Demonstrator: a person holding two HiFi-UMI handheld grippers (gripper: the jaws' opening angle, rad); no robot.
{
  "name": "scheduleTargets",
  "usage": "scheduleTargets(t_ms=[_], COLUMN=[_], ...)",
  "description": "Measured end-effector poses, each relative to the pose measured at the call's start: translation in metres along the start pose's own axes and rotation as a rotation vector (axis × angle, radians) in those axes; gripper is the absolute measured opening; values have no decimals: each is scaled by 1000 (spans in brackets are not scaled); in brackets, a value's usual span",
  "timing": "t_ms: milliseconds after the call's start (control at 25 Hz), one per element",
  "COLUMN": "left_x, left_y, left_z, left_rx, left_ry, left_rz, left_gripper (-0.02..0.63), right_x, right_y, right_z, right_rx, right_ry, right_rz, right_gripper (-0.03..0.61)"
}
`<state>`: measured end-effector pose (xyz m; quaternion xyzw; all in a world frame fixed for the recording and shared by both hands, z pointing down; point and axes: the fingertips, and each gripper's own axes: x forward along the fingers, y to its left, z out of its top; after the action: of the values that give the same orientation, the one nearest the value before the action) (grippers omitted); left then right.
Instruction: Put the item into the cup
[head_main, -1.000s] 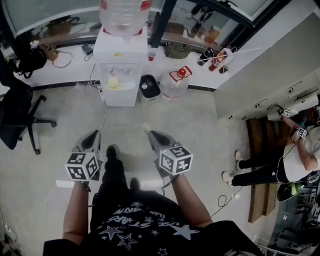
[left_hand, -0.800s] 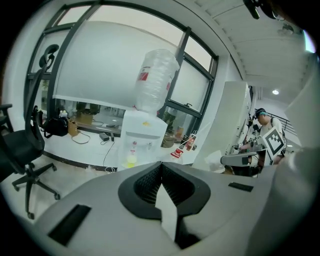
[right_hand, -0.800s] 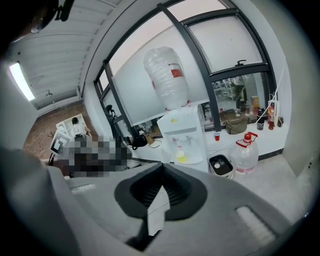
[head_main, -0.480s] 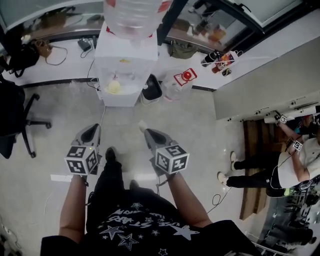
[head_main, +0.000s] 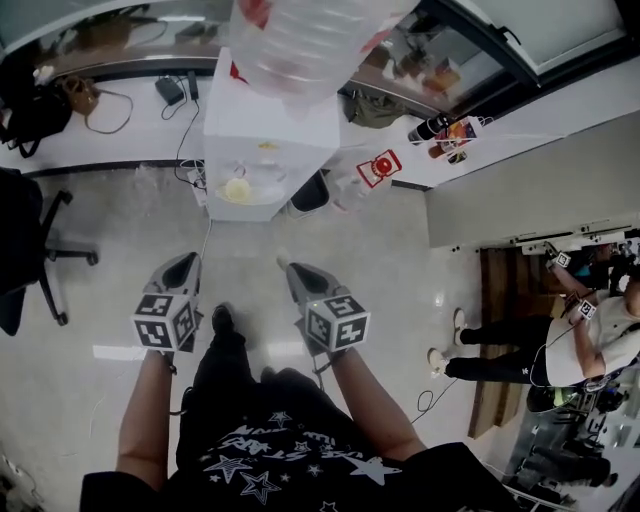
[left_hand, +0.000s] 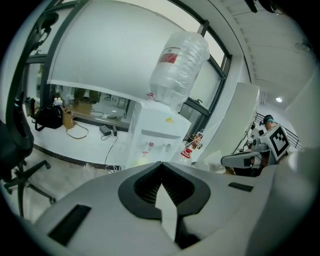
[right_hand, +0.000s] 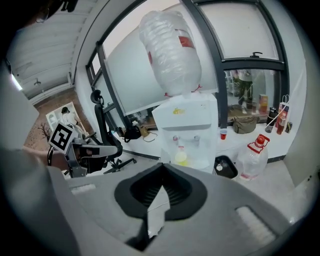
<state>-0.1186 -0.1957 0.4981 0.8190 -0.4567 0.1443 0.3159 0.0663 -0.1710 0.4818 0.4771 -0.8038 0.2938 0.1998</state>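
I stand facing a white water dispenser (head_main: 268, 130) topped by a big clear bottle (head_main: 310, 40). A yellow cup-like thing (head_main: 238, 190) sits in its tap alcove, also in the right gripper view (right_hand: 181, 158). A small red cup (right_hand: 223, 133) stands on the ledge right of the dispenser. My left gripper (head_main: 183, 262) and right gripper (head_main: 287, 268) are held at waist height over the floor, well short of the dispenser. Both are shut with nothing between the jaws, as their own views show: left gripper (left_hand: 161, 165), right gripper (right_hand: 161, 166).
A clear jug with a red cap (head_main: 375, 170) and a black bin (head_main: 312, 190) stand right of the dispenser. A black office chair (head_main: 30, 250) is at the left. Another person (head_main: 560, 340) works at the far right beside wooden boards. Cables lie on the floor.
The dispenser has come closer and its bottle now fills the top of the head view. Both grippers keep the same pose, shut.
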Motion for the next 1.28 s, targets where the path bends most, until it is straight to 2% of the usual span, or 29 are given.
scheduleTargets(t_ms=[240,440,600,760,960,1280], left_x=[20,34,42,59,84,121], left_y=[26,57,83,96,100,122], left_z=[13,17,7,-4,-16,-37], left_rx=[20,1,-40,-39,-64,-45], left_ry=[24,16,14,22,31,60], left_rz=[-31,6,58,79,72,76], left_gripper=[5,5,5,5,5,5], right_x=[37,74,105,134,165,226], right_y=[-3,-3,-10,-24,-38,-63], right_z=[22,23,19,12,-3,-16], right_rx=[24,33,17,29,37,54], right_ry=[-23,-18,-12,-8,10,4], right_rz=[-35,-22,-5,1,9,0], right_gripper=[2,2,2,2,2,2])
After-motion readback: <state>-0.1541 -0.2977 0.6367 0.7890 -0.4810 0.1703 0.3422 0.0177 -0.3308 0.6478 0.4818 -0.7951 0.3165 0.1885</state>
